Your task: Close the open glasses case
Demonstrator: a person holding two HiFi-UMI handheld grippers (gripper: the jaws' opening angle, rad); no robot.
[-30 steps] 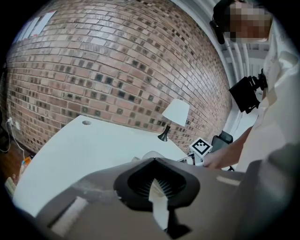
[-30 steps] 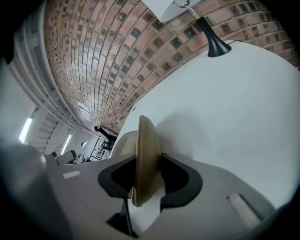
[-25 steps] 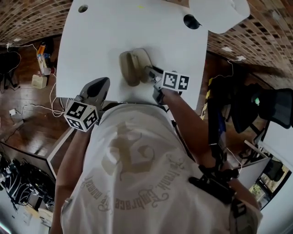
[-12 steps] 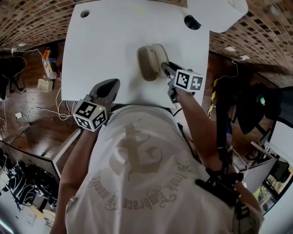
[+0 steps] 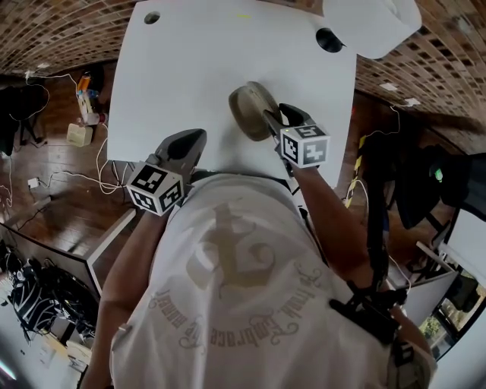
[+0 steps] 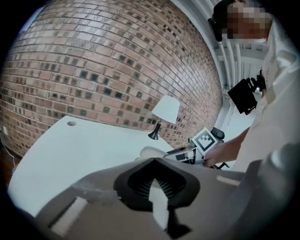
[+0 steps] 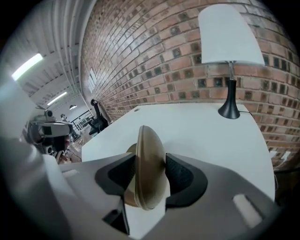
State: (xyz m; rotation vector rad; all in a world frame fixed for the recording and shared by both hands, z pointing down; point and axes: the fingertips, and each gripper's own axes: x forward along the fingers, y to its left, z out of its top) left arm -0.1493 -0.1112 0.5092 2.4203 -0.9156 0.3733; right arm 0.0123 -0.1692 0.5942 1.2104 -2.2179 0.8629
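Observation:
A tan glasses case [image 5: 250,110] lies near the front of the white table [image 5: 197,61]. In the right gripper view one domed half [image 7: 150,168] stands upright on its edge. The other half shows low behind it to the left. My right gripper [image 5: 275,115] straddles that upright half. Its jaws are opening, and the pads [image 7: 180,176] stand close on either side of it. My left gripper [image 5: 196,137] hovers at the table's front edge, left of the case, shut and holding nothing. In the left gripper view the case [image 6: 152,152] and the right gripper [image 6: 185,152] show beyond the left gripper's tips [image 6: 157,161].
A white-shaded lamp [image 5: 372,23] on a black foot stands at the table's far right corner. A cable hole [image 5: 152,17] sits at the far left corner. Brick wall lies behind the table. Wooden floor with cables [image 5: 45,137] is on the left, and dark office chairs [image 5: 456,178] on the right.
The right gripper has rolled and risen slightly at the case. The case showed two splayed halves earlier and now reads as one oval with a half upright. The left gripper has stayed put.

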